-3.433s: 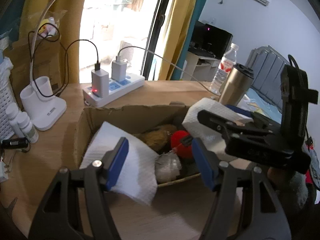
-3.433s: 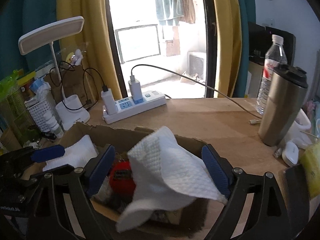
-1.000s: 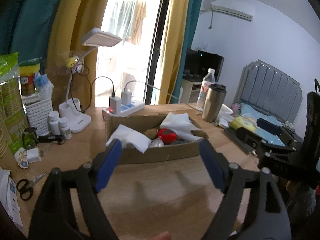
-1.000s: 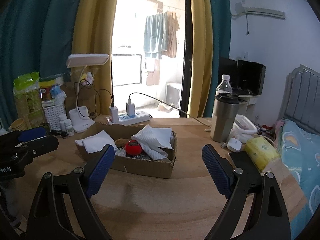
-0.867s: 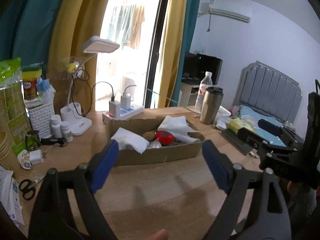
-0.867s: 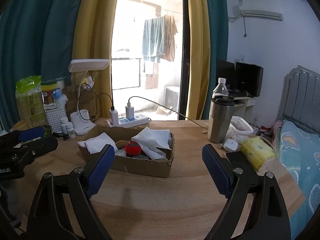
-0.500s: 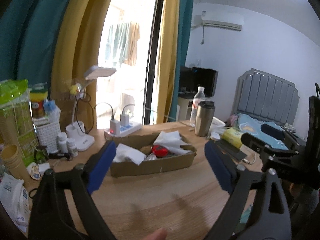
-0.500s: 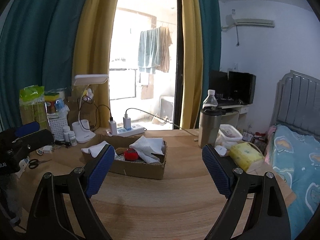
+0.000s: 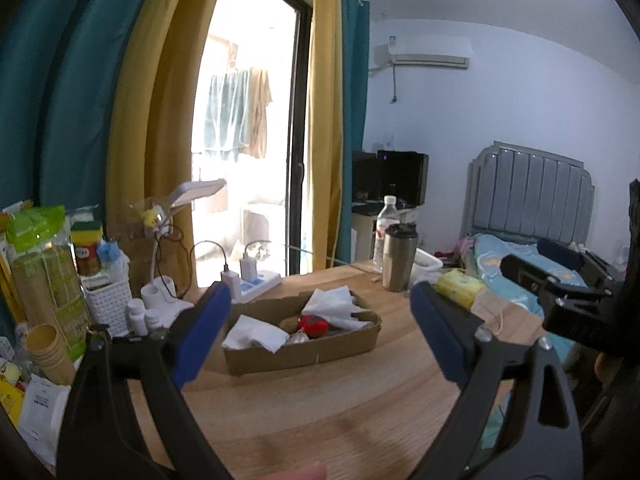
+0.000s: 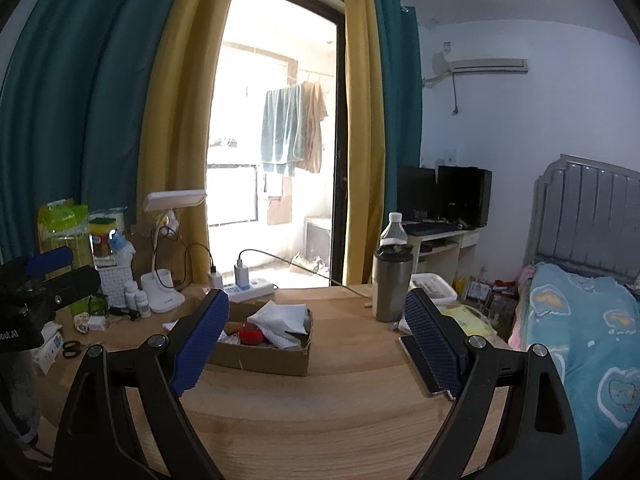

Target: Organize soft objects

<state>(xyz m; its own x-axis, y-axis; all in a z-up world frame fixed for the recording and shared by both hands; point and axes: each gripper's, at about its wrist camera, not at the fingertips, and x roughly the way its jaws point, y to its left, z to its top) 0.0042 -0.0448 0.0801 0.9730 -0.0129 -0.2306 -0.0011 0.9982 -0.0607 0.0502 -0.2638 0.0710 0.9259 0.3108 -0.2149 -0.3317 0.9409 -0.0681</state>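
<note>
A low cardboard box (image 9: 300, 354) (image 10: 260, 356) sits mid-table. It holds two white tissues (image 9: 254, 332) (image 9: 332, 306), a red soft toy (image 9: 314, 324) (image 10: 250, 336) and a brown plush (image 9: 290, 323). My left gripper (image 9: 319, 290) hangs open well back from the box and above the table, with nothing between its blue pads. My right gripper (image 10: 316, 295) is open and empty too, equally far back. Each gripper shows at the edge of the other's view, the right one (image 9: 560, 292) and the left one (image 10: 48, 276).
A steel tumbler (image 9: 396, 258) and a water bottle (image 10: 394, 230) stand right of the box, near a yellow tissue pack (image 9: 460, 284). Behind it lie a power strip (image 9: 256, 282) and a desk lamp (image 10: 176, 200). Scissors (image 10: 72, 347), paper cups (image 9: 44, 344) and a bed (image 10: 580, 320) flank the table.
Both grippers have drawn back and risen from the box, which now looks smaller and farther off. The left jaws stand slightly wider. The tissues lie in the box, let go.
</note>
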